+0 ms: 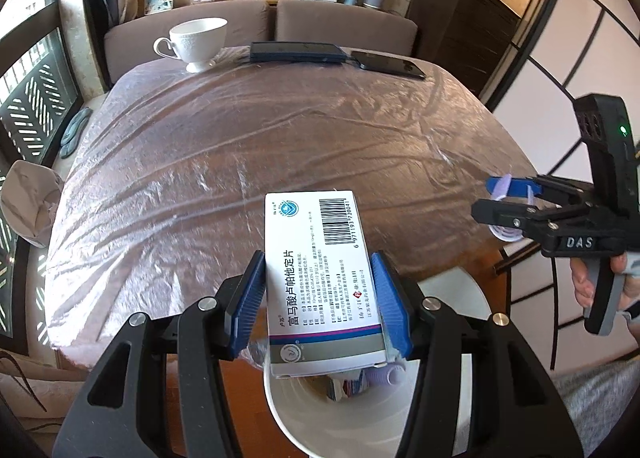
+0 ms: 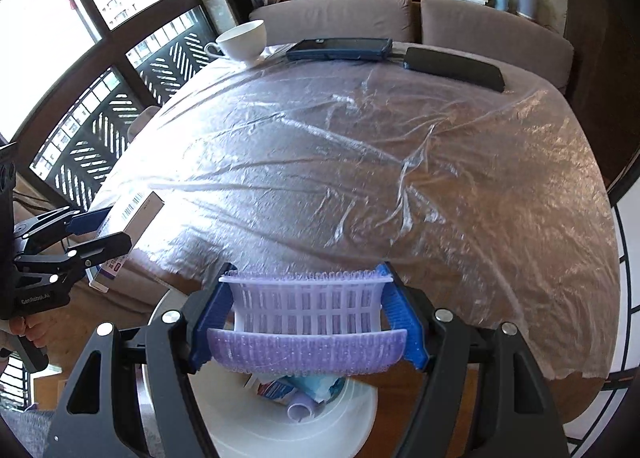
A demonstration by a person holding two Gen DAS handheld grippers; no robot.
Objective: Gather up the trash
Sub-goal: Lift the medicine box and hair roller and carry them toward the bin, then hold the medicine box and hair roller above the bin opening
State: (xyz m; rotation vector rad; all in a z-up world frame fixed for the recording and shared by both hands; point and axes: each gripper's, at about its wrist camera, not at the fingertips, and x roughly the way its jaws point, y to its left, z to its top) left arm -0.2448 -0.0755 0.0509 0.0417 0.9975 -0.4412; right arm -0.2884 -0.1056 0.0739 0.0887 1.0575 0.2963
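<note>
My left gripper (image 1: 318, 298) is shut on a white medicine box (image 1: 320, 266) with a barcode, held over a white trash bin (image 1: 320, 418) below the table's near edge. The bin holds wrappers and a purple roller. My right gripper (image 2: 306, 314) is shut on a purple hair roller (image 2: 306, 322), also above the bin (image 2: 288, 430). Each gripper shows in the other view: the right gripper (image 1: 500, 198) at right, the left gripper (image 2: 100, 226) with the box (image 2: 128, 230) at left.
A table under wrinkled clear plastic (image 1: 260, 138) fills the middle. At its far edge stand a white teacup (image 1: 196, 42), a dark blue case (image 1: 296, 52) and a black phone (image 1: 388, 64). Brown chairs (image 1: 240, 18) stand behind. A window is at left.
</note>
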